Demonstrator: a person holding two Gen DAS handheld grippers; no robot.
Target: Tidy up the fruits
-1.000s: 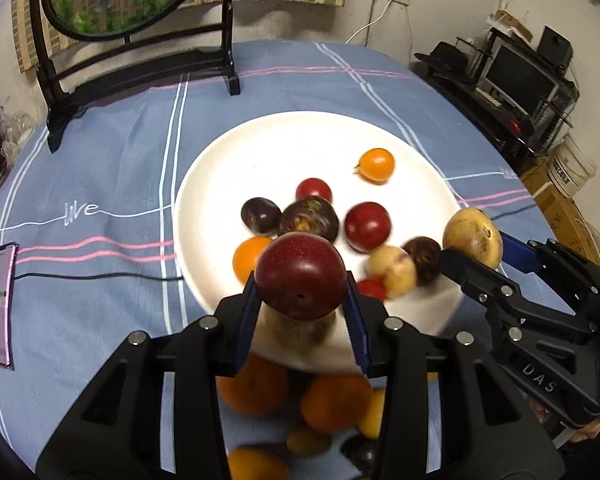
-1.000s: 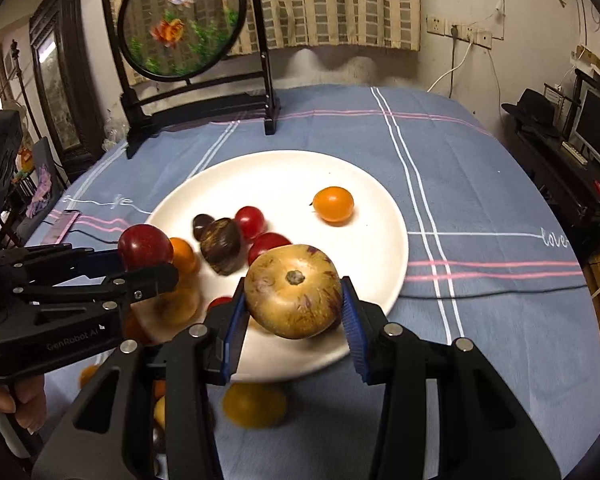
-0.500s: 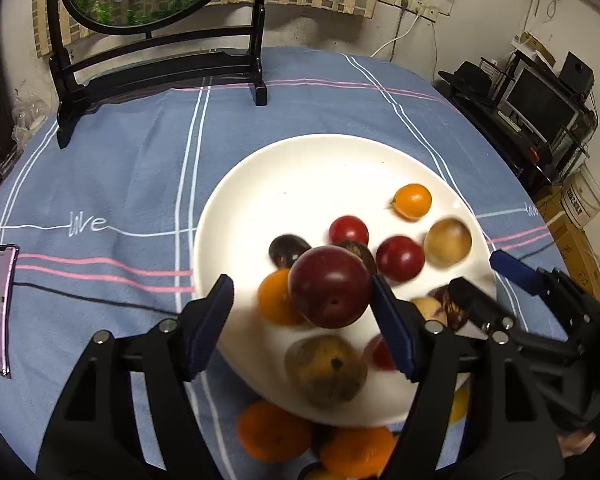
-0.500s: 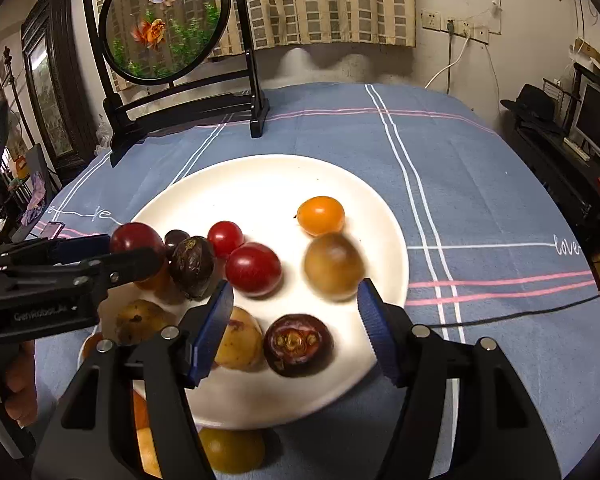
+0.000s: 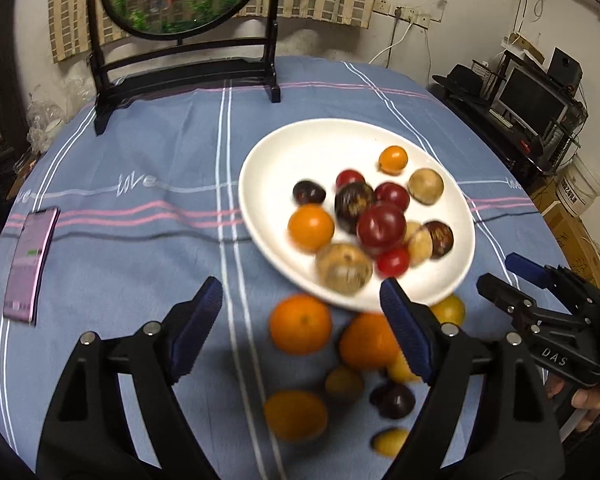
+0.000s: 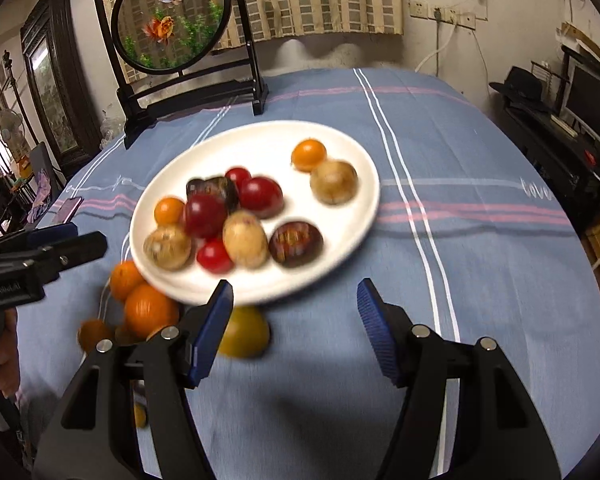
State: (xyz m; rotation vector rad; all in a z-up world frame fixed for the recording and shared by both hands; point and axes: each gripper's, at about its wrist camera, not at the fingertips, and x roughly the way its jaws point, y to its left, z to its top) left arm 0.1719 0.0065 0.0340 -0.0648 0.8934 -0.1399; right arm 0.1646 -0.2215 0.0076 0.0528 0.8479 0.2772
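Left wrist view: loose fruit lies on the blue checked tabletop (image 5: 140, 248) just in front of the white plate (image 5: 300, 152), among it a large orange (image 5: 301, 324) between and beyond the tips of the left tongs (image 5: 300, 320).
Plate: about a dozen small fruits crowd its near half, with a dark red plum (image 5: 381, 225) on top of the heap and a tan round fruit (image 5: 425, 186) at the far right edge of the cluster.
Left tongs: released, jaws just opened further and standing wide, nothing between the pads; angled steeply down toward the loose pile.
Right tongs (image 6: 294, 326): released, about half spread, jaws just opened and empty; tilted down over the near rim of the plate, with a yellow-green fruit (image 6: 245, 332) on the cloth partly behind the left finger.
Where the work stands: by the look of it, several oranges and small dark and yellow fruits are not yet on the plate.
Handling: the fruits look light, round and smooth-skinned, likely to roll if nudged; the plums and tomato-like ones seem soft enough to bruise under a hard squeeze, the oranges firmer.
Grip point: best taken across the widest middle, pads on opposite sides, with a gentle close.
Risk: a careless drop could send the heaped fruit rolling off the plate.
Background: a phone (image 5: 30, 258) lies well to the left, apart from the fruit.
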